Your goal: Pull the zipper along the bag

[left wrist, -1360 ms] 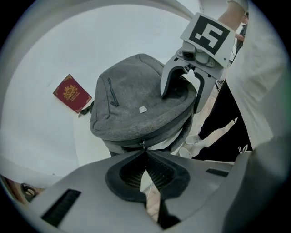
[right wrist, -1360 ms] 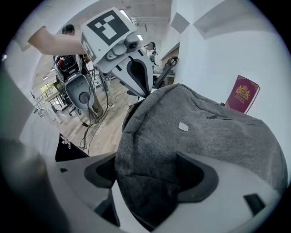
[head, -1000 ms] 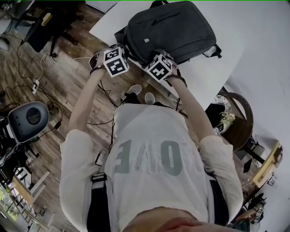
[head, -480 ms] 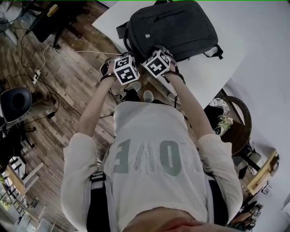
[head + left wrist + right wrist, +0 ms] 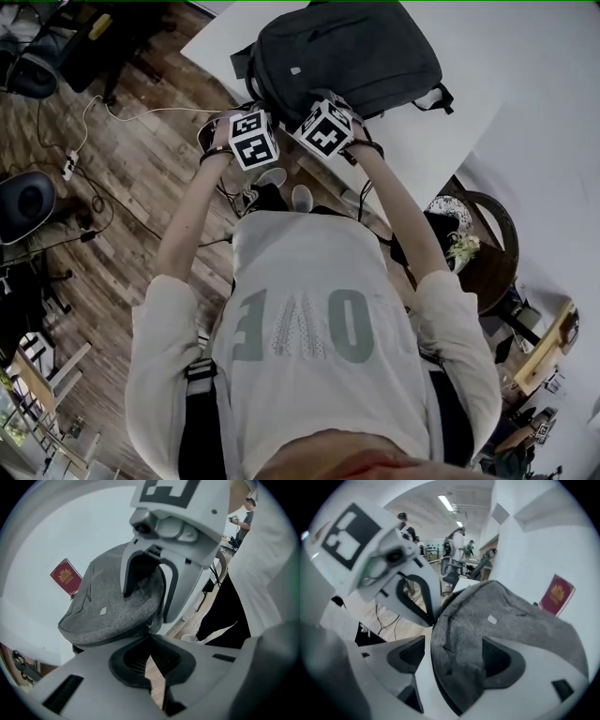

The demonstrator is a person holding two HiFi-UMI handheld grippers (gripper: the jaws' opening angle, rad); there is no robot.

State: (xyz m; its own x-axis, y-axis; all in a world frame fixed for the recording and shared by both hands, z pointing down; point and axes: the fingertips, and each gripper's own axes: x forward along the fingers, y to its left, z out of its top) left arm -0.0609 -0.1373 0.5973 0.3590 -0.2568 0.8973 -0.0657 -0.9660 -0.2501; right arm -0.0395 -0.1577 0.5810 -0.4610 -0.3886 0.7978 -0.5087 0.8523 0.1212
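1. the grey backpack (image 5: 347,56) lies on the white table (image 5: 469,66) in the upper middle of the head view. its near edge faces the person.
2. what changed: the left gripper (image 5: 150,633) has slid rightward in the head view along that near edge. it began by the bag's lower-left corner and is now just beside the right gripper (image 5: 457,659). the two marker cubes now sit almost touching, and the right gripper has barely shifted.
3. the left fingers are fully together, tips right at the bag's seam. a small zipper pull (image 5: 149,626) shows there and looks pinched between the tips, though the tab is tiny.
4. the right fingers (image 5: 502,663) stand apart with a thick fold of the bag's grey fabric bunched between them. they are clamped on it and seem to be anchoring the bag.
5. what it means: the slider has probably travelled a stretch of the track with the left gripper. the pulling hand has now run up against the anchoring hand, so going further likely needs the right gripper to take a new hold farther along.
6. how much zipper remains cannot be told, because the cubes hide the track in the head view.
7. a red booklet (image 5: 65,576) shows beyond the bag at the left of the left gripper view, well apart from the work.
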